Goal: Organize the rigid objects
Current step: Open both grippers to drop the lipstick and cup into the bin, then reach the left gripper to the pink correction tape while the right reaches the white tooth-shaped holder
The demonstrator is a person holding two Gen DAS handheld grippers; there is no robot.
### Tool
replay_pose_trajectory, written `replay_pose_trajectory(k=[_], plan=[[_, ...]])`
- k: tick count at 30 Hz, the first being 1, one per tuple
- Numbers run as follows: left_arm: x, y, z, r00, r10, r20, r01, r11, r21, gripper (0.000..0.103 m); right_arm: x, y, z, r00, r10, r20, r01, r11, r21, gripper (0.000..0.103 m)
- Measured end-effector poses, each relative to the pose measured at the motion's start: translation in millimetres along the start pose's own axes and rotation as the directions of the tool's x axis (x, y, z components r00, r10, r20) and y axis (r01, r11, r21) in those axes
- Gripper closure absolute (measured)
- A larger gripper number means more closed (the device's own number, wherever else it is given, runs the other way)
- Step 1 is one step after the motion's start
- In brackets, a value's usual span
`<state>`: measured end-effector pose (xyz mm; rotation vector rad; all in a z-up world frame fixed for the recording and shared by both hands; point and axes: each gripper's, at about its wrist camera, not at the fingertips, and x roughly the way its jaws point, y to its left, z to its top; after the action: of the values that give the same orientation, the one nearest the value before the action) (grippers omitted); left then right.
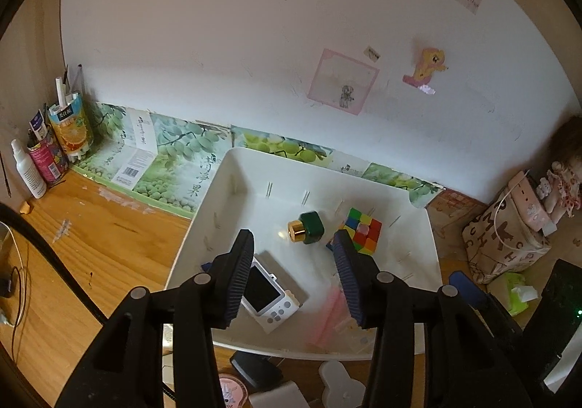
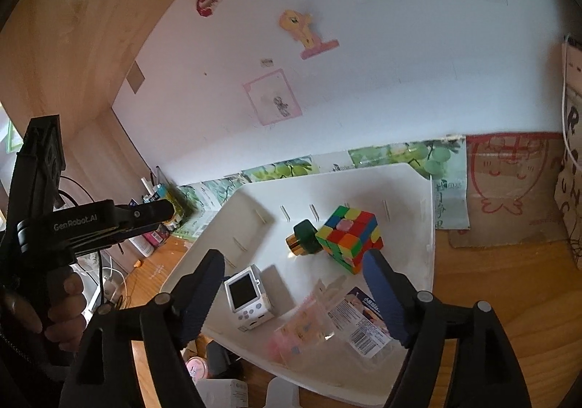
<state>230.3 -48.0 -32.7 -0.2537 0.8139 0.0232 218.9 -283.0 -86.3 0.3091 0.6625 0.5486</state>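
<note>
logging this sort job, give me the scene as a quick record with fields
container: white bin on wooden desk
in bin: puzzle cube, green bottle with gold cap lying beside it, small white camera, clear packet
left gripper: open, above the bin, holding nothing
right gripper: open, above the bin, holding nothing
outside bin: pen cups and spray bottle at the wall, patterned bag

My desk nook: white wall [image 1: 225, 55] with a pony sticker [image 1: 429, 66], a grape-print strip [image 1: 171, 153] along its foot, wooden desktop [image 1: 109, 244], soft daylight.
</note>
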Motion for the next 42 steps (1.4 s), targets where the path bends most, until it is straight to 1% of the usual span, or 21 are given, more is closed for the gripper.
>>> replay_pose_trajectory(k=[1,3,4,6,10,15,18,23,29,33,36,42], plan=[[-4.3,1.9,-0.1,1.000,0.001,0.012,-0.001,1.000,-0.003,0.047,-1.9,2.5,0.7,1.000,-0.003,0.006,0.003,1.000,-0.003,0.022],[-10.6,5.6,0.4,0.999,0.005,0.032,-0.005,1.000,-0.013,0.038,-5.1,7.5,2.4,1.000,-0.008,0.012,0.008,1.000,-0.011,0.022],[-14.9,7.8,0.7,0.999,0.007,0.044,-0.006,1.000,-0.020,0.036,-6.2,9.7,3.0,1.000,-0.010,0.014,0.010,1.000,-0.015,0.022],[-22.6,11.5,1.5,0.998,0.008,0.061,-0.006,1.000,-0.029,0.029,-9.6,15.0,4.1,1.000,-0.015,0.020,0.015,1.000,-0.024,0.022],[-37.7,18.5,1.9,0.996,0.006,0.086,-0.003,0.999,-0.043,0.024,-18.2,25.9,5.7,0.999,-0.025,0.038,0.027,0.999,-0.046,0.021],[-56.3,23.5,-2.5,0.995,0.012,0.104,-0.008,0.999,-0.032,0.015,-33.7,36.8,5.6,0.996,-0.050,0.077,0.054,0.997,-0.056,0.021],[-67.4,28.4,-7.4,0.993,0.017,0.113,-0.012,0.999,-0.046,0.014,-44.9,43.9,5.1,0.993,-0.070,0.099,0.077,0.995,-0.071,0.021],[-85.0,36.3,-18.1,0.994,-0.006,0.113,0.014,0.997,-0.071,0.010,-67.2,54.8,2.6,0.985,-0.098,0.139,0.113,0.989,-0.099,0.018],[-101.4,38.6,-31.3,0.995,-0.023,0.099,0.029,0.998,-0.062,0.010,-93.5,61.9,-11.8,0.972,-0.143,0.186,0.159,0.984,-0.074,0.018],[-110.9,37.6,-42.5,0.996,-0.045,0.075,0.048,0.998,-0.042,0.010,-108.8,64.1,-23.5,0.962,-0.178,0.209,0.194,0.979,-0.059,0.018],[-114.9,36.7,-51.0,0.998,-0.033,0.051,0.034,0.999,-0.015,0.010,-119.3,64.5,-33.1,0.953,-0.203,0.226,0.218,0.975,-0.040,0.018],[-116.4,37.2,-64.5,0.999,-0.041,-0.010,0.041,0.999,-0.008,0.010,-138.2,64.0,-50.8,0.938,-0.261,0.230,0.268,0.963,-0.001,0.018]])
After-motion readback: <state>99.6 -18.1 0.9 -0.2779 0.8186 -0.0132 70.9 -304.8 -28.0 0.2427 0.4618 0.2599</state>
